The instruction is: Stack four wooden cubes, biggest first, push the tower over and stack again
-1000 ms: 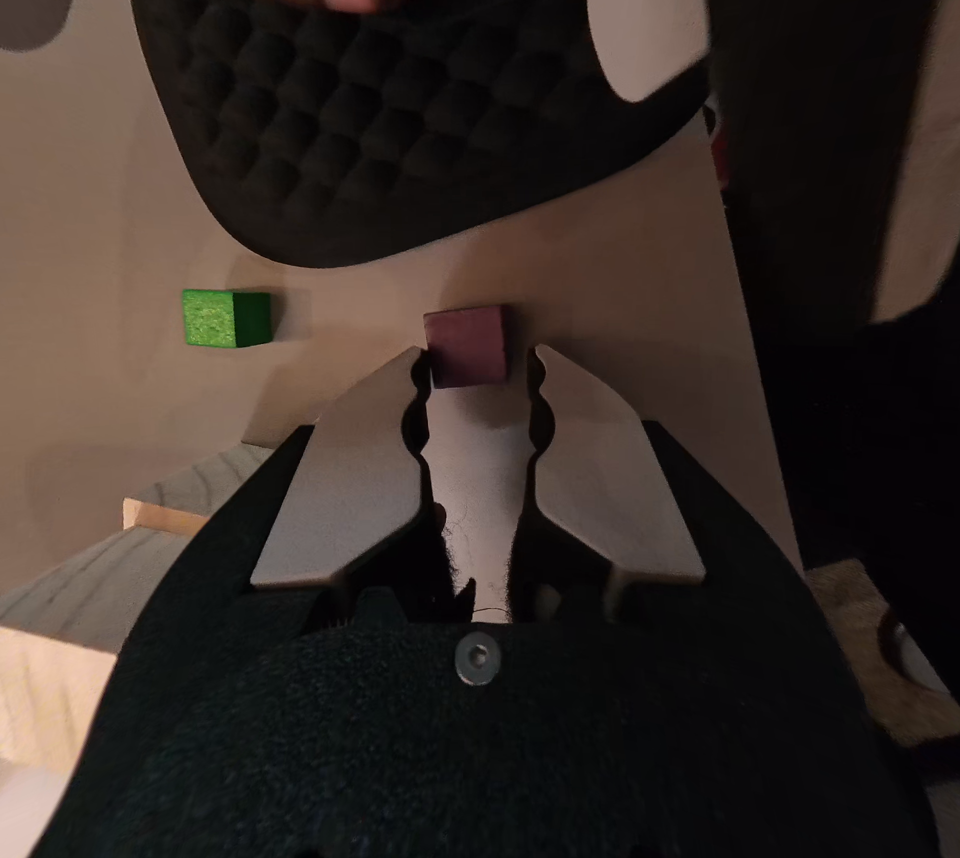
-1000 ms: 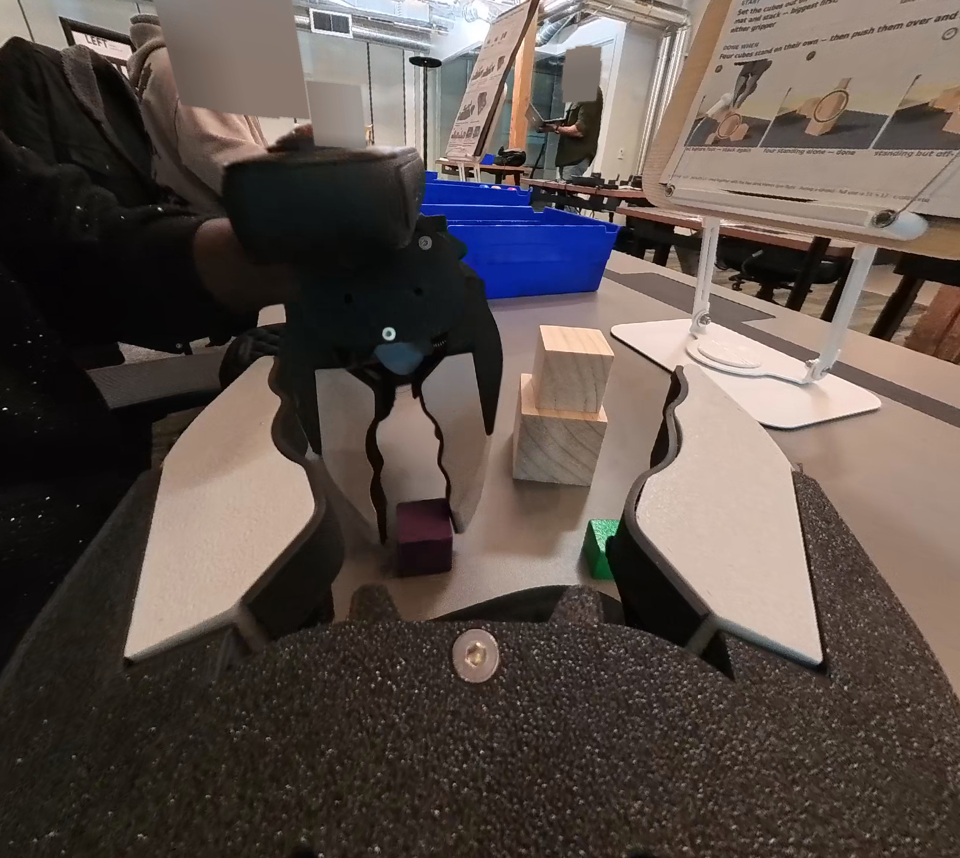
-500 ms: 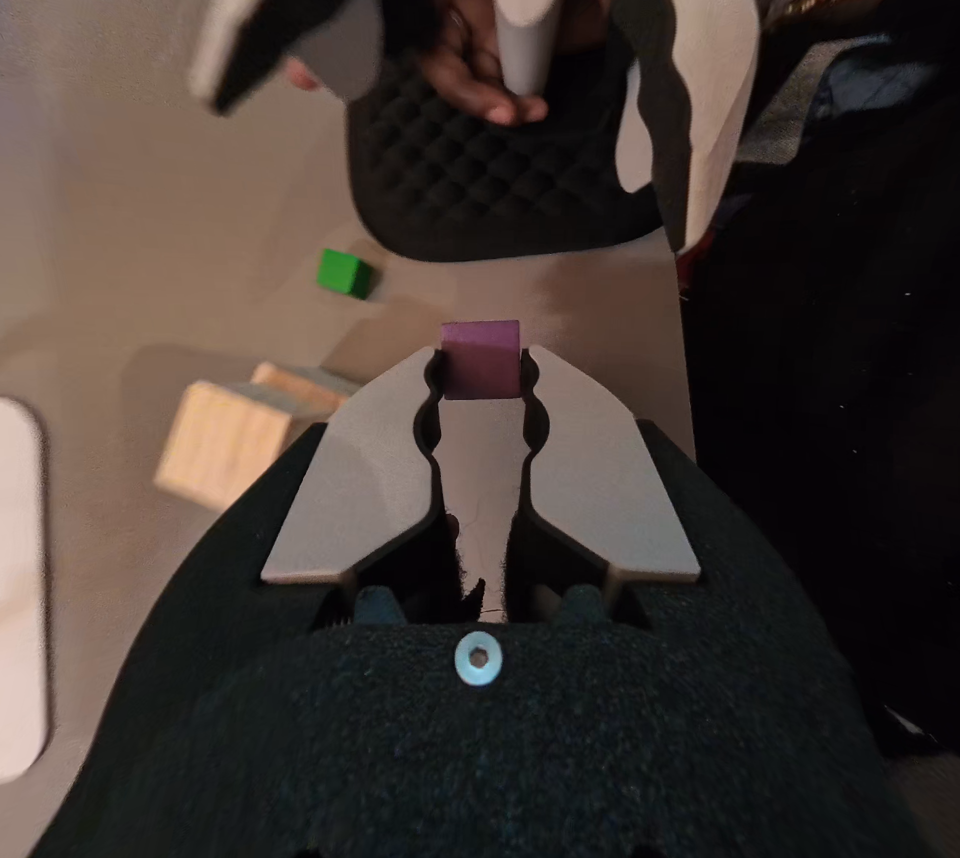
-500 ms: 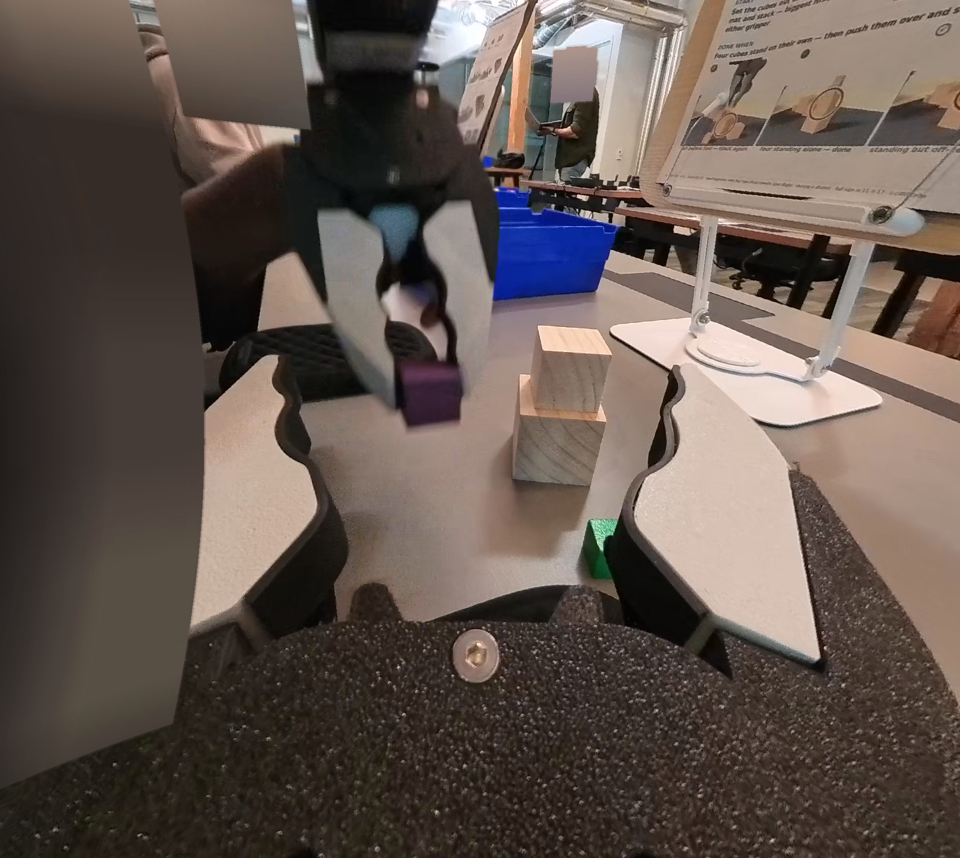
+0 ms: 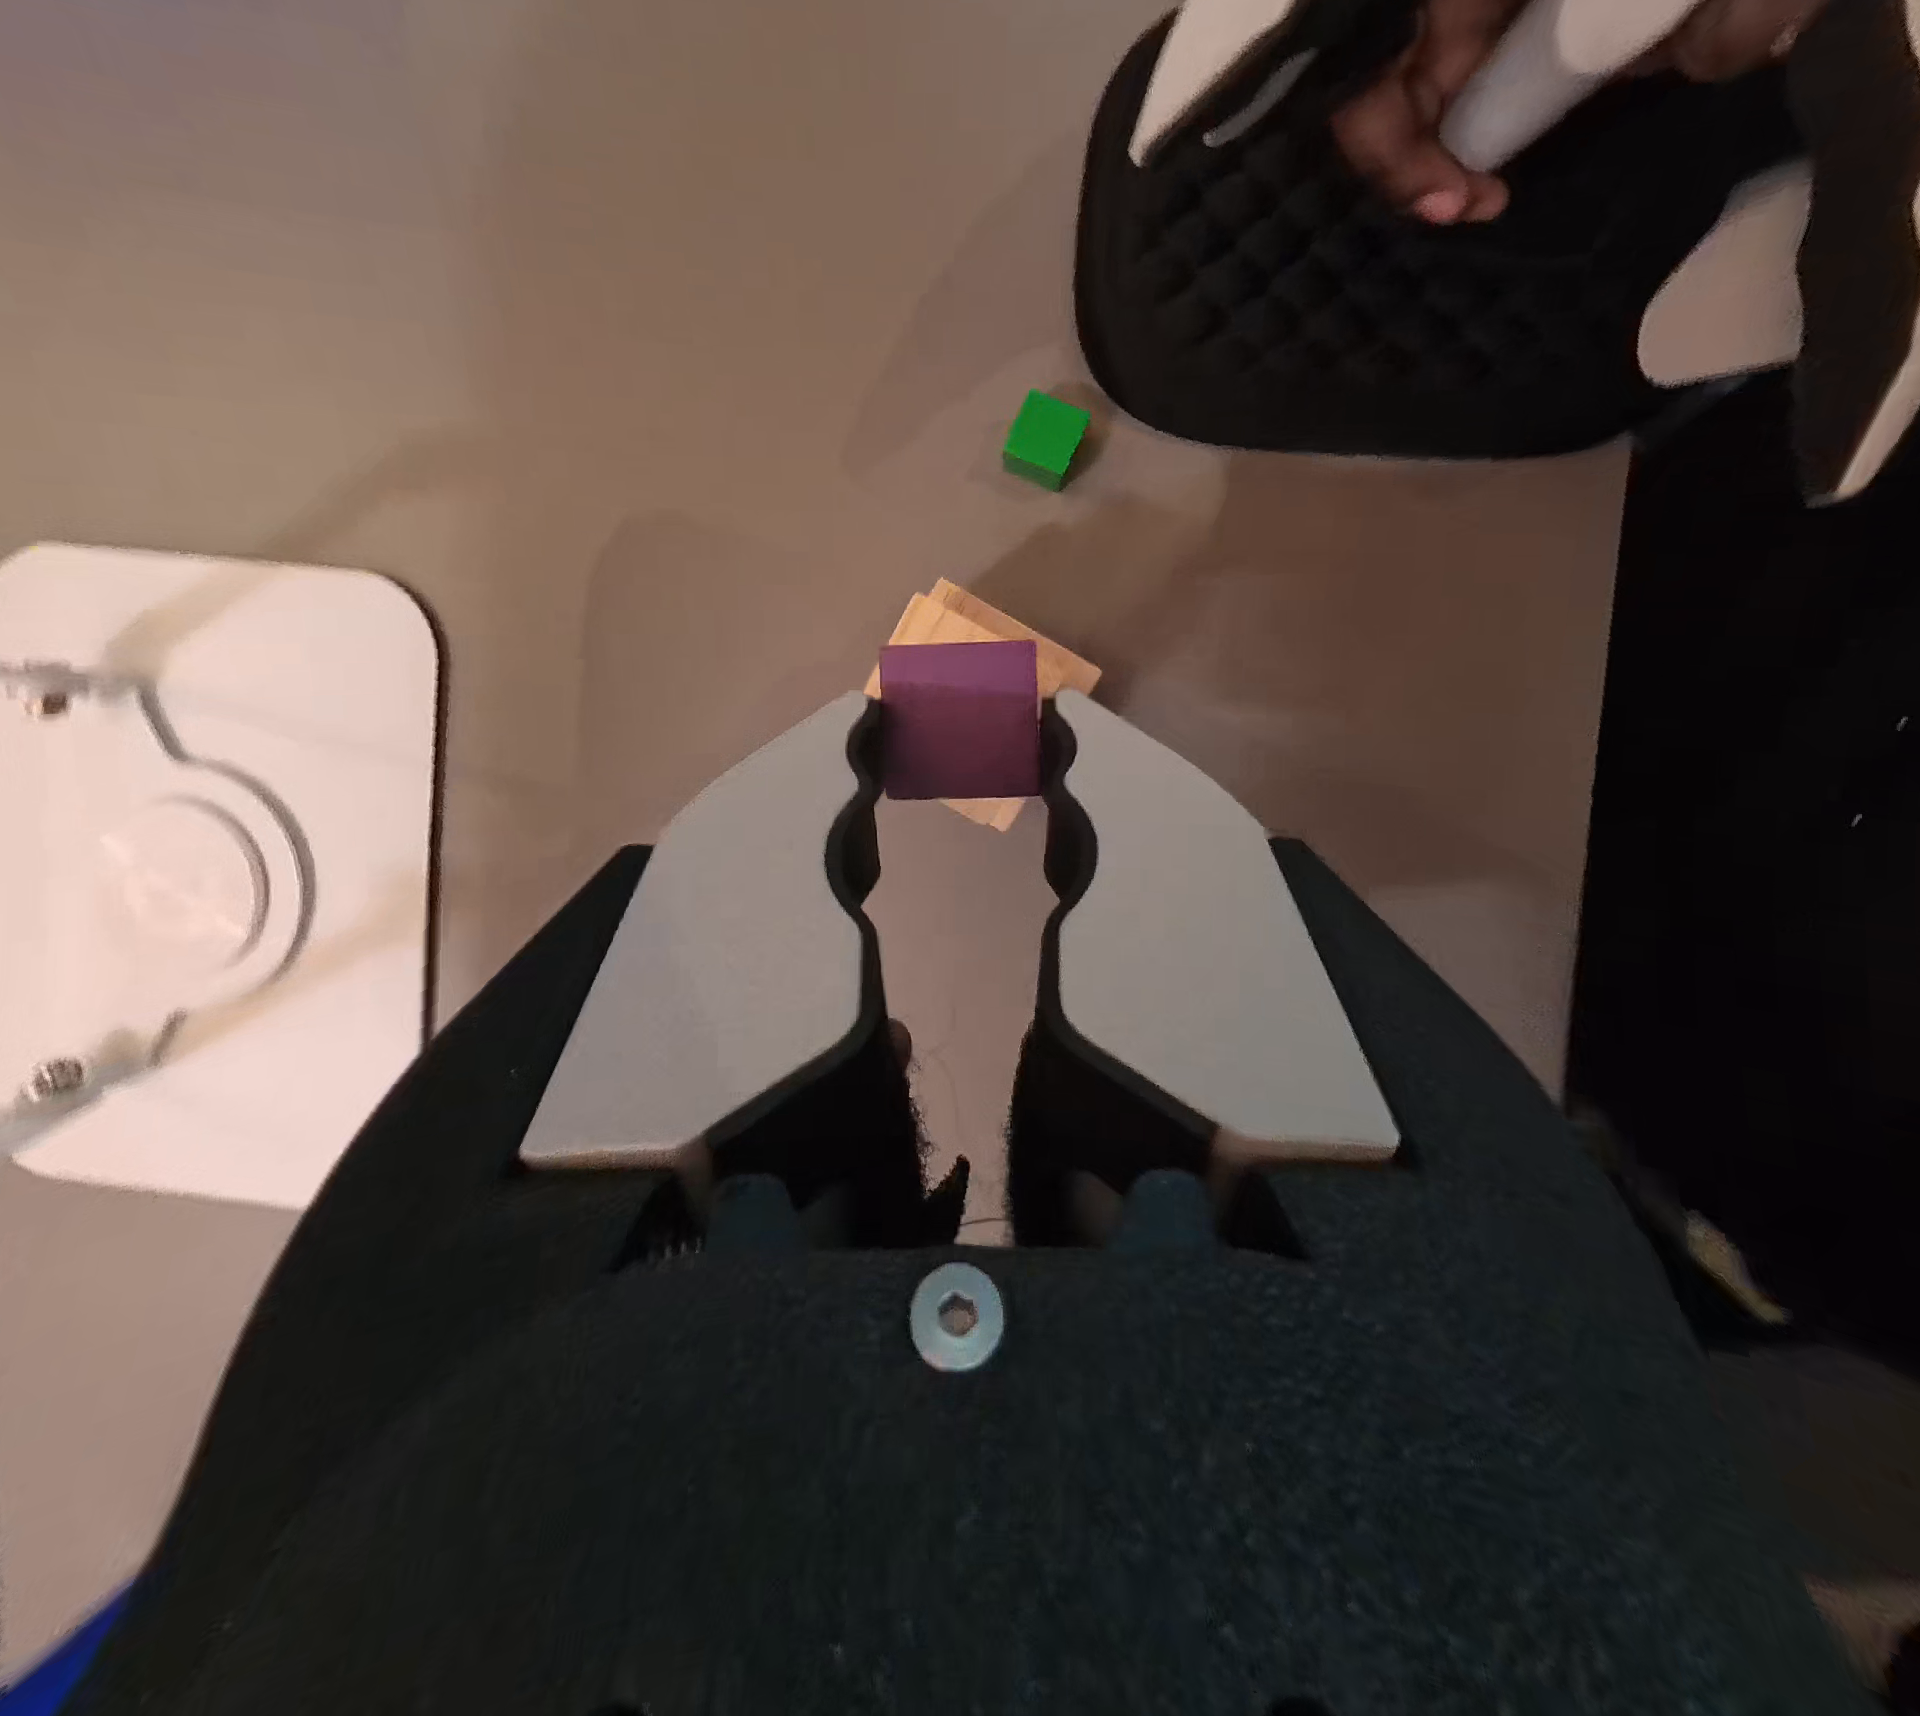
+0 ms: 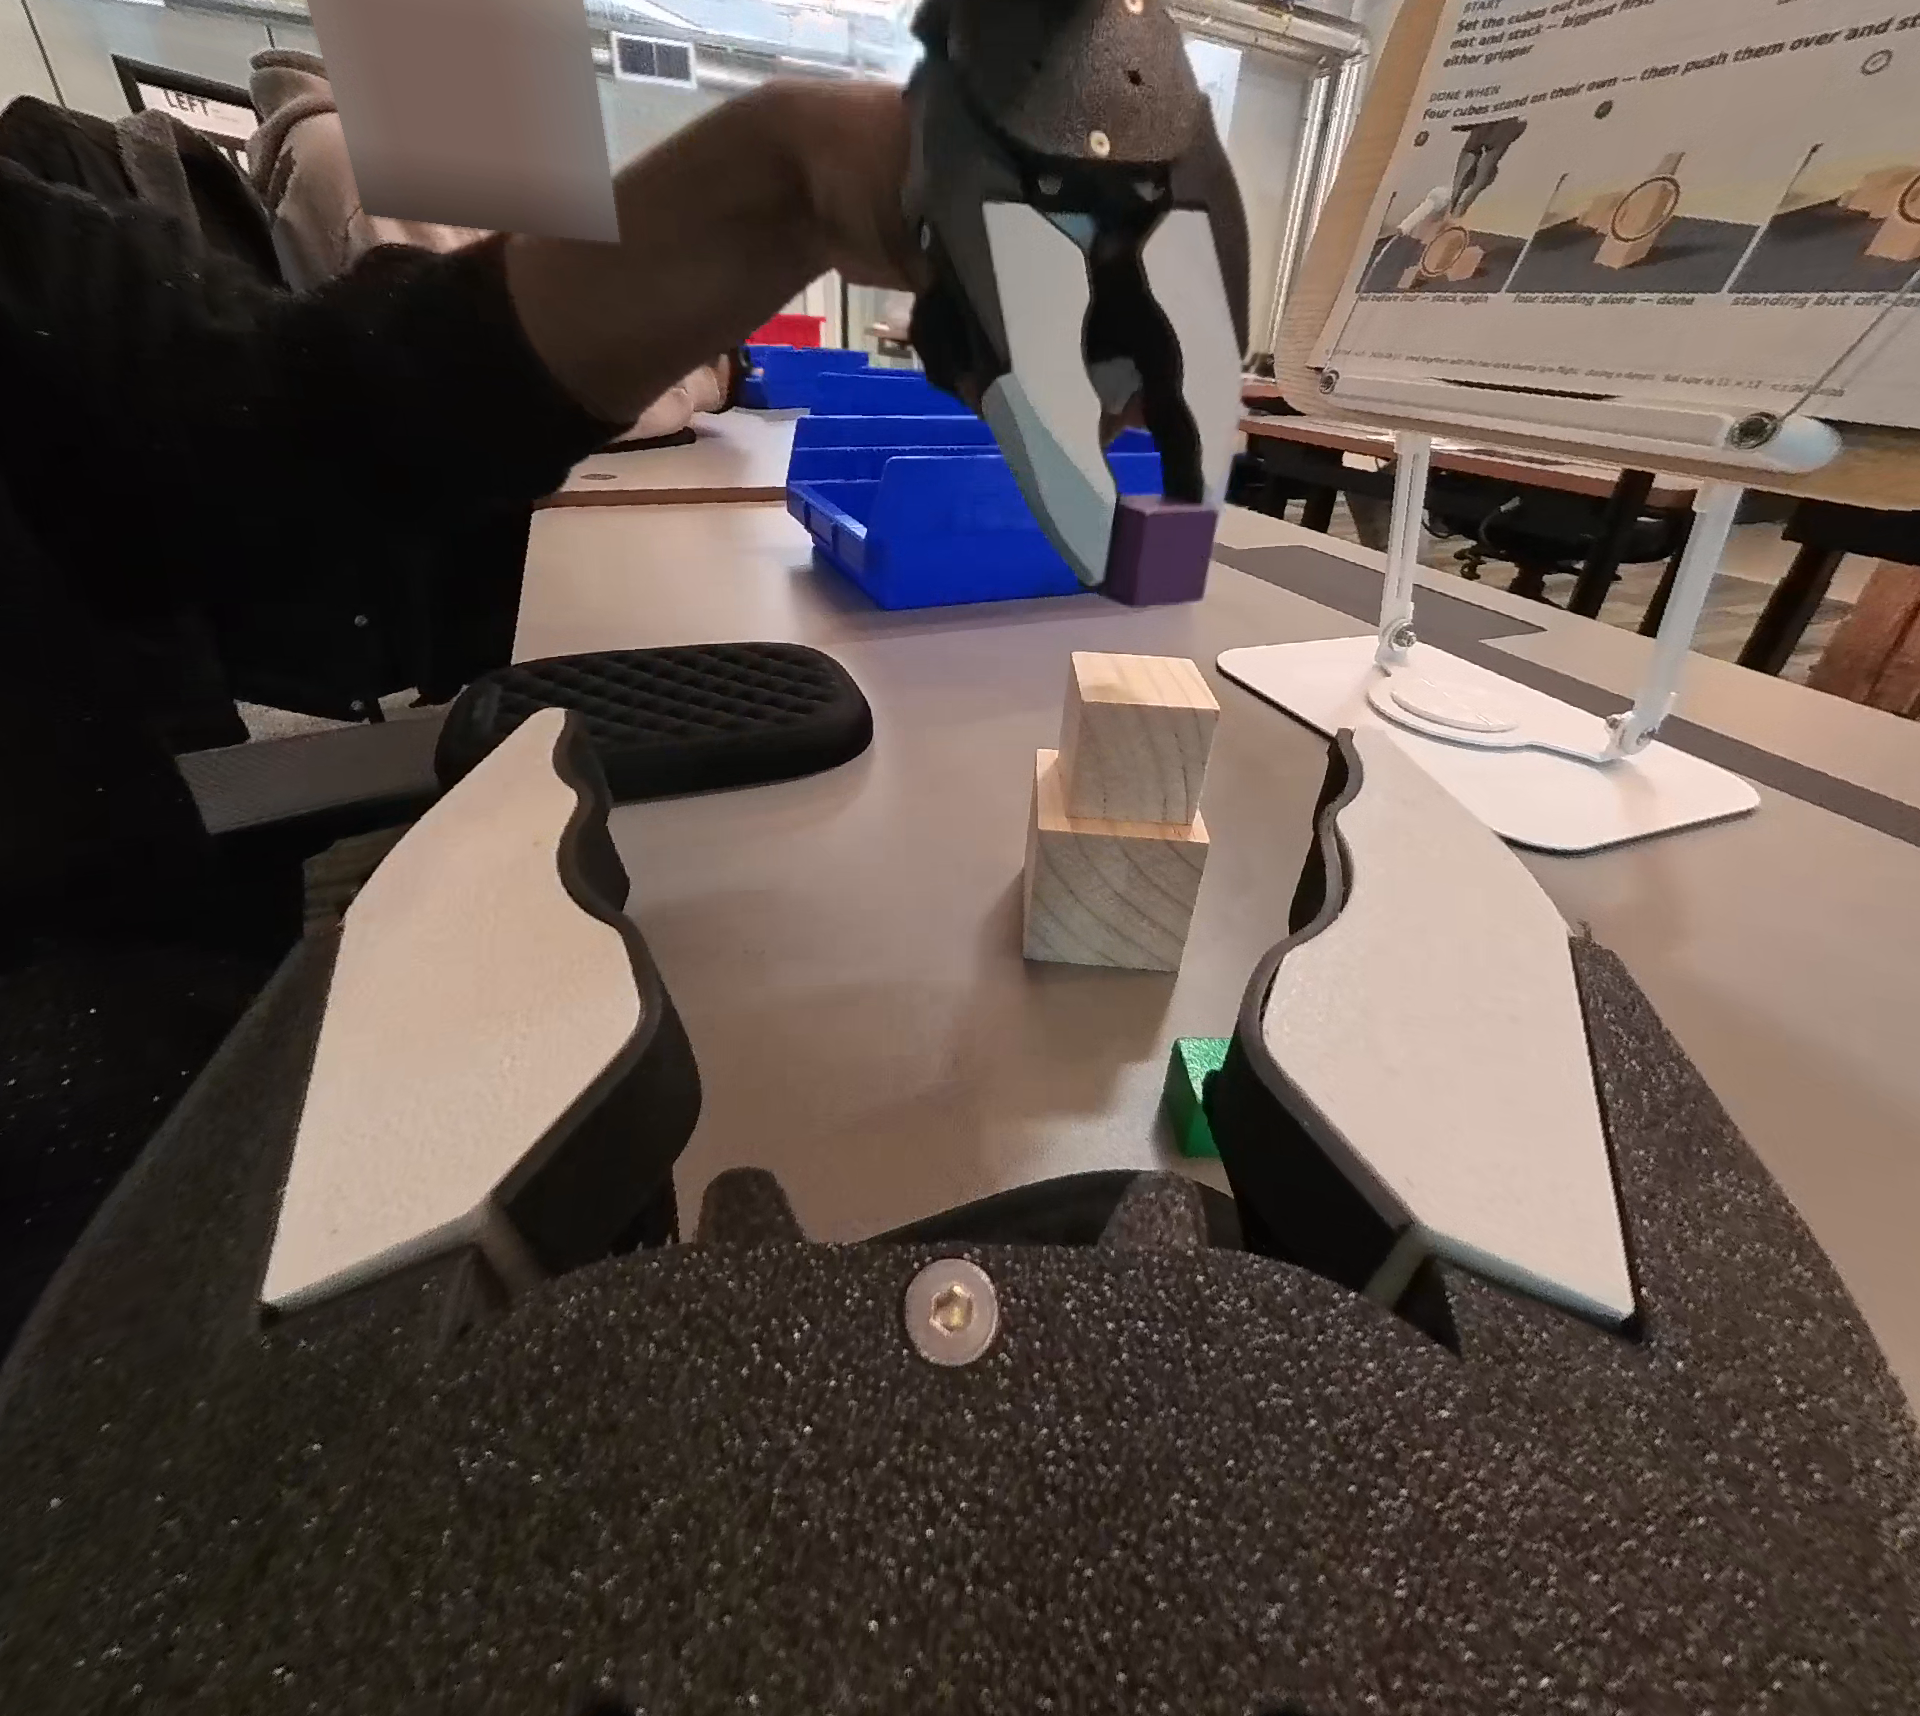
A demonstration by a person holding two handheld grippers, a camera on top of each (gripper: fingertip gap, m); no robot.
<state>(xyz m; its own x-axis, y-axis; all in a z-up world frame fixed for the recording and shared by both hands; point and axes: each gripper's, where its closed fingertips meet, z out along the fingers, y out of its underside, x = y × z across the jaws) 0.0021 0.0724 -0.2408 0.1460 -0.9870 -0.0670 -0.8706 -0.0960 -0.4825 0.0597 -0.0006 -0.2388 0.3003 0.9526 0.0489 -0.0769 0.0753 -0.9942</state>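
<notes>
Two plain wooden cubes [image 6: 1127, 825] are standing stacked on the tabletop [image 6: 831, 939], the smaller one sitting on the larger and turned slightly askew. A purple cube [image 5: 958, 716] is being gripped by the left tongs [image 5: 958, 731], both pads pressing its sides; in the right wrist view it is hanging in the air above the wooden stack, clear of it, and the left wrist view is looking down on it with the stack directly beneath. A green cube [image 5: 1044, 438] is lying alone on the tabletop, near the stack and just beside one finger of the right tongs [image 6: 956, 918]. The right tongs are standing wide open, holding nothing, low over the tabletop with the stack ahead between their fingers.

Judged from this layout: two cubes are stacked, a third is airborne over them and not yet set down, and the fourth is untouched.

Writing: a printed instruction sheet [image 6: 1621, 87] with small photographs is resting on a white stand [image 6: 1507, 731]; its text is not being reproduced. A dark wall sign at far left also bears lettering. No brand marks are showing on the cubes, the blue bins [image 6: 935, 523] or the black foam pad [image 6: 675, 710].
</notes>
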